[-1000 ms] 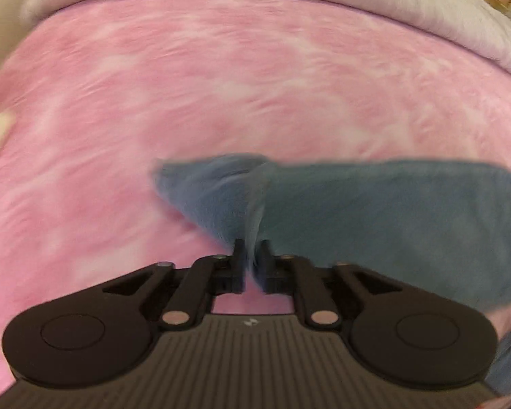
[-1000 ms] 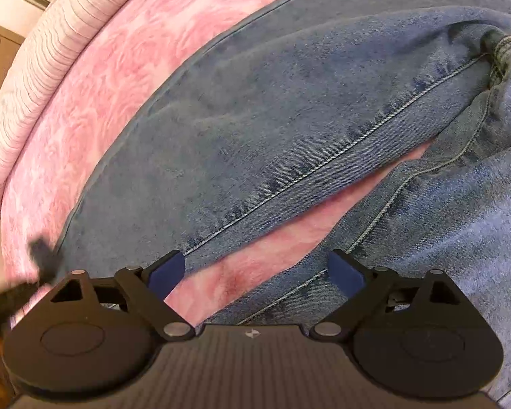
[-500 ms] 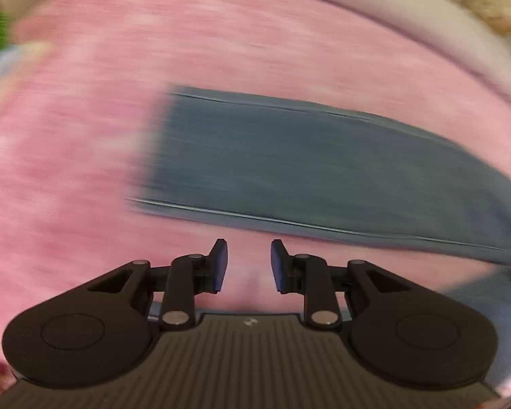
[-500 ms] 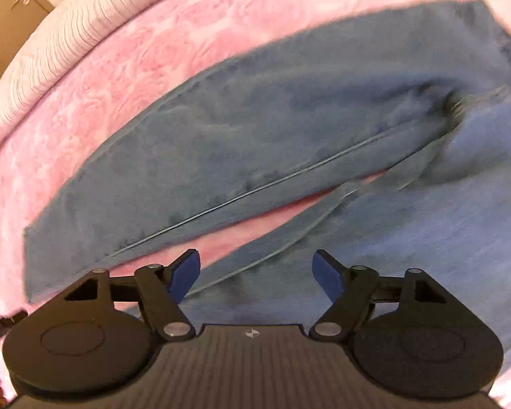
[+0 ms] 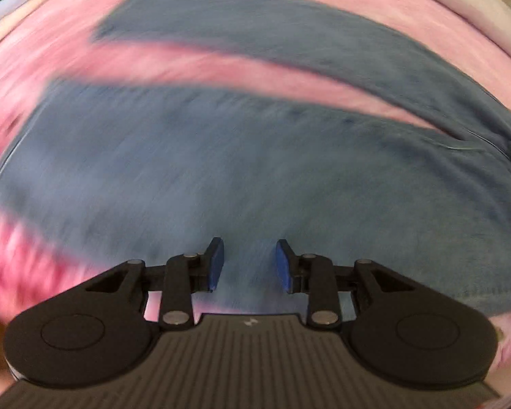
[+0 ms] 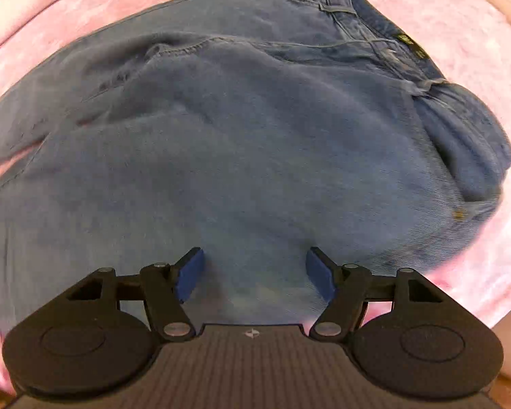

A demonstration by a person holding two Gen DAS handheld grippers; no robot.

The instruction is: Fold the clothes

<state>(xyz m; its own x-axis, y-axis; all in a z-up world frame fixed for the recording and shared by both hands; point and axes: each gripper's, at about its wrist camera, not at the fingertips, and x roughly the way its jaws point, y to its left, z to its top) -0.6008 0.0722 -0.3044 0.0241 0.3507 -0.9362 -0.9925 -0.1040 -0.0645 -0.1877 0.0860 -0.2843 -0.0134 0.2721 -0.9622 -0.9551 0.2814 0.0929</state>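
On the bed (image 6: 477, 54), across its pink cover, jeans (image 6: 242, 129) lie flat with the legs parted. Left gripper (image 5: 249, 264) hovers over the near leg, jaws partly open, holding nothing. Right gripper (image 6: 254, 272) hangs above the seat, jaws wide and empty. Both seem between grasps; next likely calls for pinching one leg's edge to lay it on the other. Left view, blurred, shows both legs; right alone shows the waistband (image 6: 385, 34).

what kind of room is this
Most likely a bedroom: the jeans lie spread on a pink fleecy blanket covering what looks like a bed, with a paler quilted cover along its far edge. Little else of the room shows.
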